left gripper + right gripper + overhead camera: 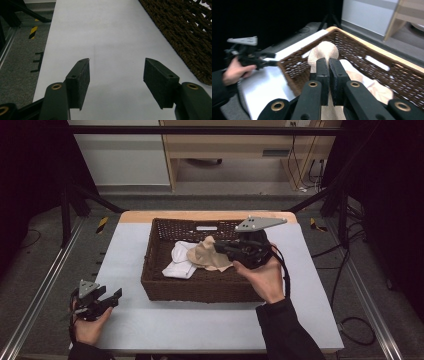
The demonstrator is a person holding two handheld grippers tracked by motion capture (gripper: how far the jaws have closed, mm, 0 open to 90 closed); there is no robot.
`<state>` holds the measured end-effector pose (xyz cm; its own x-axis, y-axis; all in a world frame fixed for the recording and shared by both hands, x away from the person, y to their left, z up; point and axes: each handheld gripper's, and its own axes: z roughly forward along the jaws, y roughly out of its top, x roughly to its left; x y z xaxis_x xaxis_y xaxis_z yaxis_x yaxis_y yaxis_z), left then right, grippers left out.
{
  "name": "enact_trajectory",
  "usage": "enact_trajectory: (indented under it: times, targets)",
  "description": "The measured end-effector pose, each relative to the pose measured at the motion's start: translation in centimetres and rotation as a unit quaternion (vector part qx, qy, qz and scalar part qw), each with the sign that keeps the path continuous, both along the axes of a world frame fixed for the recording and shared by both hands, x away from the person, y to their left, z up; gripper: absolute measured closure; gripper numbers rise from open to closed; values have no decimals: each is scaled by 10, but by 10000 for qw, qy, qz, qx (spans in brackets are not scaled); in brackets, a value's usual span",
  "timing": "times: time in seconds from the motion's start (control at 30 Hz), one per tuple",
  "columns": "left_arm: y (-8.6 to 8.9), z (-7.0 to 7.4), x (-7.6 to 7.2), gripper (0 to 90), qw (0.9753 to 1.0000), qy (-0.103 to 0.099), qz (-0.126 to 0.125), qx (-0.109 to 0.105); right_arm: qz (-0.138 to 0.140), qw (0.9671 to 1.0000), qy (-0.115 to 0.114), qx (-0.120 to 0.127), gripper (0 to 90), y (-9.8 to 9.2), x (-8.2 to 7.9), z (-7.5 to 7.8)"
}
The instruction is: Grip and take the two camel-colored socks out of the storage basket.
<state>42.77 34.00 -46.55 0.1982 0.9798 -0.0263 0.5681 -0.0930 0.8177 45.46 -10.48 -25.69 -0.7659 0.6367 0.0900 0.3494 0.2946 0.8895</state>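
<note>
We lift the soft beige cloth sock, pinched between the right gripper fingers, clear of the dark woven wicker basket; left gripper fingers spread.

The basket sits at the middle of the table, toward twelve o'clock. Inside it, a beige cloth lies near the centre, with a white cloth touching it at its nine o'clock. The right gripper reaches in over the basket's three o'clock rim, its jaws pinched on the beige cloth. The left gripper rests at the table's seven o'clock corner, well apart from the basket, its jaws spread over bare tabletop, with the basket wall at its two o'clock.
</note>
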Motion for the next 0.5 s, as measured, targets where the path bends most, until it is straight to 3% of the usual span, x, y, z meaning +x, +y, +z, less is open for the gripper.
enact_trajectory:
  times: [0.23,0.5]
  targets:
    - [0,0,0,377,10000,10,4,4,474,9988,-28,-75,869,12,-29,-3]
    - [0,0,0,377,10000,0,5,2,804,9957,284,-357,869,27,-47,-37]
